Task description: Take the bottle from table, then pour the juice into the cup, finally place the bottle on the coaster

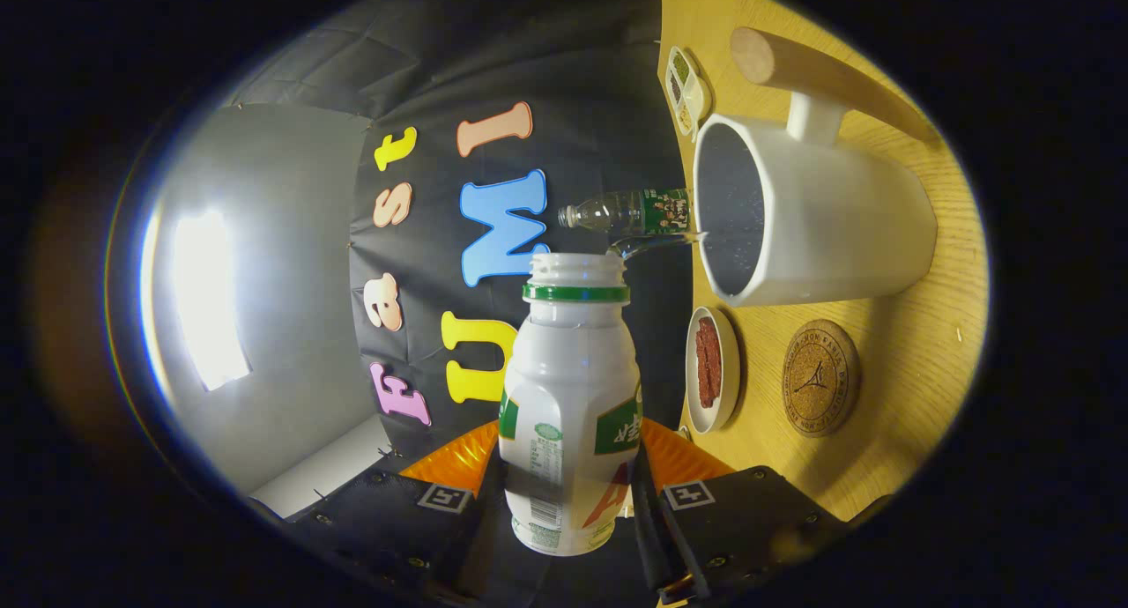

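Bottle (pixel 571 405), white with a green neck ring and no cap, sits clamped between both fingers of our tool (pixel 564 502), its open mouth pointing ahead. The view is rolled, so we see the counter (pixel 916 344) standing on edge. Beyond the mouth we note a small dish (pixel 712 370), a round cork coaster (pixel 820 377) beside it, then the white cup (pixel 820 211).

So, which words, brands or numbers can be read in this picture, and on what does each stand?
None reads clearly.
White bottle, held in the shut jaws of the gripper: green label print, too small to read.
Clear bottle by the cup: label blurred.
Cork coaster: ring of embossed letters around a figure, too small to read.
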Available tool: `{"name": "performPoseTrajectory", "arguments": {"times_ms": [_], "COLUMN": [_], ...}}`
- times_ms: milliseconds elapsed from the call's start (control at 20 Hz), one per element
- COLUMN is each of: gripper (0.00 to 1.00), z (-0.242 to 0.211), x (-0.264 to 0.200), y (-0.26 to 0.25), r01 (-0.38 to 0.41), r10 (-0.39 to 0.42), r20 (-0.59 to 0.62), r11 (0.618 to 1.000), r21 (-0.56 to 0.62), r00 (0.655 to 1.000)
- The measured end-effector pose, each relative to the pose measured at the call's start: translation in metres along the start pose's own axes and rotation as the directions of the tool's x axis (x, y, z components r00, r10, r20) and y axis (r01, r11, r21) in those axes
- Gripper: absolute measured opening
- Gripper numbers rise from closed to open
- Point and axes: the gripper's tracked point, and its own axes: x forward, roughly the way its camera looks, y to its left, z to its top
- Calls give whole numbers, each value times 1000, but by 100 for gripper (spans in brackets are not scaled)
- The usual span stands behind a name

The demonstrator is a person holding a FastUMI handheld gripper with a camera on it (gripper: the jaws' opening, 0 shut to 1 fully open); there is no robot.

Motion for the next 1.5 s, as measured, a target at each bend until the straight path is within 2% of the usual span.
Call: {"name": "performPoseTrajectory", "arguments": {"times_ms": [1500], "gripper": [64], "z": [19], "x": [-1], "y": [10], "r01": [-39], "r10": [33], "r20": [57], "r11": [993], "r21": [108], "r00": [998]}}
